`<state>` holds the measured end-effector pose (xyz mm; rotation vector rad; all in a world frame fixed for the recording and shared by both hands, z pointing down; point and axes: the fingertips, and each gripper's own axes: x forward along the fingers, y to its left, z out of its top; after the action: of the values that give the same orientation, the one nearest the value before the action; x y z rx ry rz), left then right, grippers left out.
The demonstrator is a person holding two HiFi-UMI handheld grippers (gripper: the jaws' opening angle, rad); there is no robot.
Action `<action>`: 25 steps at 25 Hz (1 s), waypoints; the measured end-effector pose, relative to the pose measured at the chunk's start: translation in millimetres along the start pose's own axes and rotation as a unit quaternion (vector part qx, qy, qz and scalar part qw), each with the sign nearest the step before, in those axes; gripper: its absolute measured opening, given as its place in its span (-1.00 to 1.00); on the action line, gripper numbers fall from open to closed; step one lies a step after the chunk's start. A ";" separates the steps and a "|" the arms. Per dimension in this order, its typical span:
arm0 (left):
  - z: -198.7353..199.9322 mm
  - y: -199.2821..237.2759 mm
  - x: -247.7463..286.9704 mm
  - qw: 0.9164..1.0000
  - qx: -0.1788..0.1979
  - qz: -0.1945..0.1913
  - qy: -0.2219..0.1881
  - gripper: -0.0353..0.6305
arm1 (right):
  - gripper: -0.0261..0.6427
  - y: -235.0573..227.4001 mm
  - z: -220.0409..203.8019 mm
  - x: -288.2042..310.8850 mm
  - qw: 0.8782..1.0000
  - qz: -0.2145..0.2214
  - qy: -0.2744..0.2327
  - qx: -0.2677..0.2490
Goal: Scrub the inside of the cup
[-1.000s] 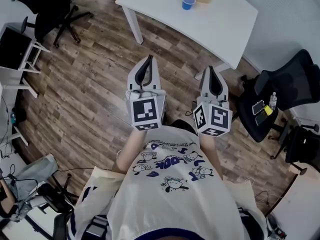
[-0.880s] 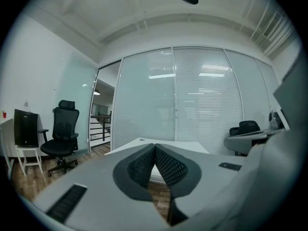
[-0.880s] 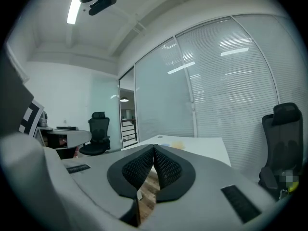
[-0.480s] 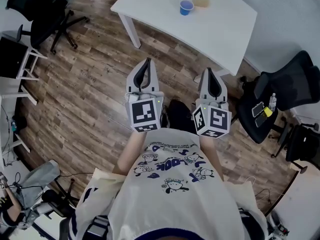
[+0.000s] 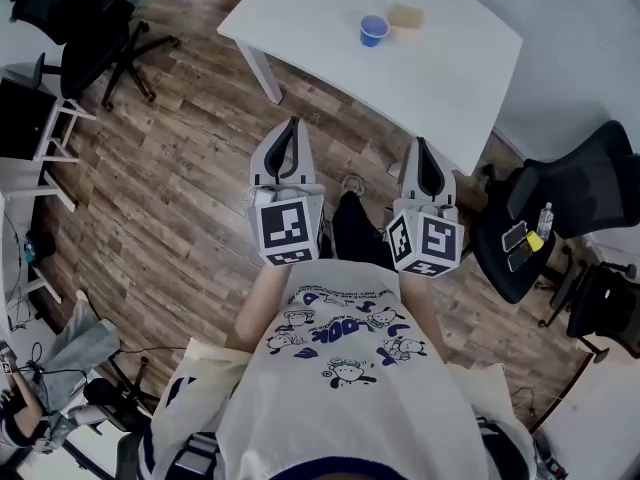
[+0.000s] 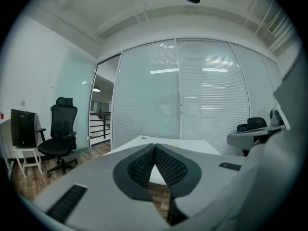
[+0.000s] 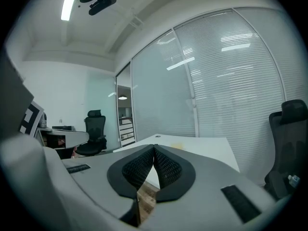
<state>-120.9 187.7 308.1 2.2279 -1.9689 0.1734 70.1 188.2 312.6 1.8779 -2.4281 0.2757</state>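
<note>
Pressing tip to tip, the jaws of the left gripper are clenched on nothing — same story on the right gripper, clamped and empty. Both hang over the wood floor, short of the white table. On that table stands the blue cup, upright toward its far side, a yellow sponge just beside it — well apart from both grippers.

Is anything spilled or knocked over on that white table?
Nothing stands out. The blue cup stands upright on the white table, the yellow sponge lies beside it, and no spill shows. The left tool and right tool are both shut, empty and short of the table.
</note>
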 end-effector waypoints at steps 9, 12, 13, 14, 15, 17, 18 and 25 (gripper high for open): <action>5.0 -8.2 53.3 1.000 -0.004 0.007 0.010 -0.82 | -0.84 -26.2 8.0 56.4 1.000 0.018 0.007 -0.001; 9.4 -11.1 71.4 1.000 -0.002 0.011 0.009 -0.82 | -0.84 -37.4 11.7 75.8 1.000 0.023 0.009 0.001; 10.9 -11.8 76.8 1.000 -0.001 0.014 0.009 -0.82 | -0.84 -40.8 12.9 81.6 1.000 0.024 0.009 0.002; 11.9 -12.8 81.7 1.000 -0.001 0.016 0.010 -0.82 | -0.84 -44.0 14.0 86.9 1.000 0.026 0.010 0.003; 12.6 -14.2 86.3 1.000 -0.001 0.018 0.012 -0.82 | -0.84 -47.2 14.8 91.7 1.000 0.028 0.011 0.003; 14.4 -17.4 95.4 1.000 -0.001 0.024 0.014 -0.82 | -0.84 -53.4 17.0 101.0 0.999 0.033 0.013 0.004; 15.7 -19.0 100.0 1.000 -0.001 0.026 0.014 -0.82 | -0.84 -56.3 18.9 105.8 0.999 0.035 0.013 0.004; 19.5 -30.6 124.9 0.999 -0.015 0.037 0.015 -0.82 | -0.84 -73.9 27.3 131.8 0.999 0.050 0.012 -0.006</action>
<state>-75.4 66.0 311.8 2.1228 -2.0264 0.1838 109.4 39.7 314.1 1.7415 -2.5063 0.2852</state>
